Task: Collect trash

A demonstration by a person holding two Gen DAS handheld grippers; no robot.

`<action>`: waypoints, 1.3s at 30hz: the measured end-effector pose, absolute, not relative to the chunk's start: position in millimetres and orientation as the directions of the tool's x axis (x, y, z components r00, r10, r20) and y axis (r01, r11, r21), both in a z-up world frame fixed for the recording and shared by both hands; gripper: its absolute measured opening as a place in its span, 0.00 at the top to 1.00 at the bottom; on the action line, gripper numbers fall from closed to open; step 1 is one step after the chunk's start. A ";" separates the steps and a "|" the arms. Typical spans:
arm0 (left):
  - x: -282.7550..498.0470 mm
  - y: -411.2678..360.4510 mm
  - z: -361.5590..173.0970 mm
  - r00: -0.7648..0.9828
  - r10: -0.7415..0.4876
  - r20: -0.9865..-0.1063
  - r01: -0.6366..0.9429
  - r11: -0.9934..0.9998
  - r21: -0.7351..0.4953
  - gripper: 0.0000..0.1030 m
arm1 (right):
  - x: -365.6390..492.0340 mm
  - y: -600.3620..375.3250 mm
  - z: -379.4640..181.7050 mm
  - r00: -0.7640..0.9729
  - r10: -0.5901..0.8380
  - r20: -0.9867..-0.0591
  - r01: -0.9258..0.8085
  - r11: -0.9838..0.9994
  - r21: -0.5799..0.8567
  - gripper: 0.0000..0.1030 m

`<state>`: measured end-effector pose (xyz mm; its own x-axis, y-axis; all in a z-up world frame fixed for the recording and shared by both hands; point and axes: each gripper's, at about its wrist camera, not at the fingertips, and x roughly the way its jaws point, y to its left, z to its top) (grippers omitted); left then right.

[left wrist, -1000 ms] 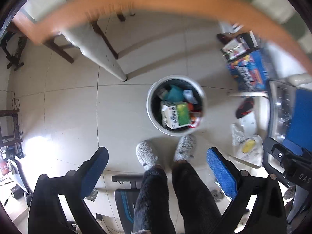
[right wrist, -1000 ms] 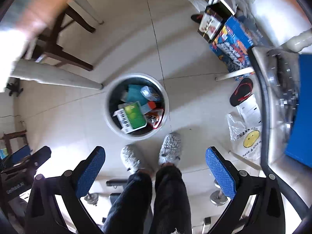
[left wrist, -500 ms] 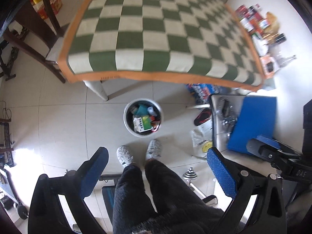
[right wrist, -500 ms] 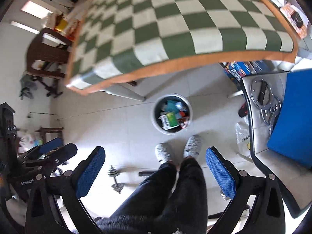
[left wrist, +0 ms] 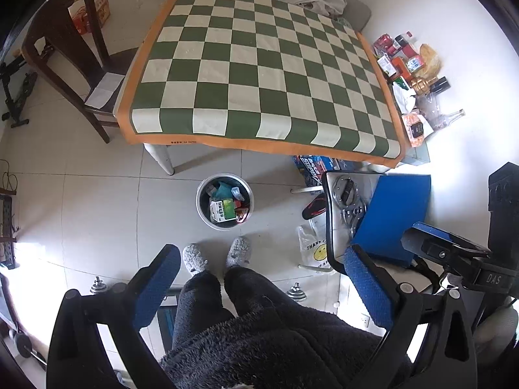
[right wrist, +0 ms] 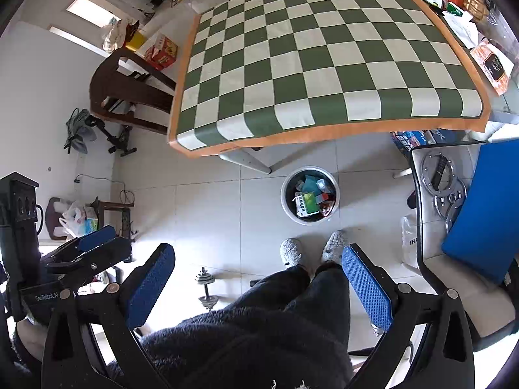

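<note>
Nearest to each camera, both tools hang high over the floor, pointing down past the operator's dark-clad legs. The left gripper (left wrist: 259, 278) has its jaws spread wide with nothing between the blue pads; the right gripper (right wrist: 258, 275) is likewise fully open and empty. This raised, unloaded posture suggests no item is being carried at this moment.

Just beyond the grey slippers (left wrist: 194, 257) stands the round trash bin (left wrist: 201, 209), on the tiled floor, near the table leg. It holds the collected trash: a green-and-white carton (left wrist: 223, 210) with a barcode lies on top, amid teal and red wrappers.

Right of the bin, a plastic bag (left wrist: 312, 249) reads "THANK", beside a smiley face.

Farther out, the checkered tablecloth (left wrist: 259, 74) is bare. The cluttered packages (left wrist: 405, 68) sit on its right edge; their labels are too small to read.
</note>
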<state>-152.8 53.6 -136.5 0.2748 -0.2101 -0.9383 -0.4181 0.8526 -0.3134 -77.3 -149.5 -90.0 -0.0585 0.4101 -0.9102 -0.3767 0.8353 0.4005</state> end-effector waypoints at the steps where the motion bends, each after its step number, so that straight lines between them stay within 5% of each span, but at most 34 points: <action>1: -154.5 54.7 -134.4 0.279 -0.209 -0.937 -0.420 0.851 -0.315 0.00 | -77.9 -150.6 -87.2 -0.058 0.412 -0.909 -0.377 0.834 0.402 0.00; 39: -159.1 51.1 -123.1 0.313 -0.185 -0.932 -0.445 0.838 -0.316 0.00 | -81.4 -140.7 -76.2 -0.081 0.403 -0.912 -0.422 0.815 0.397 0.00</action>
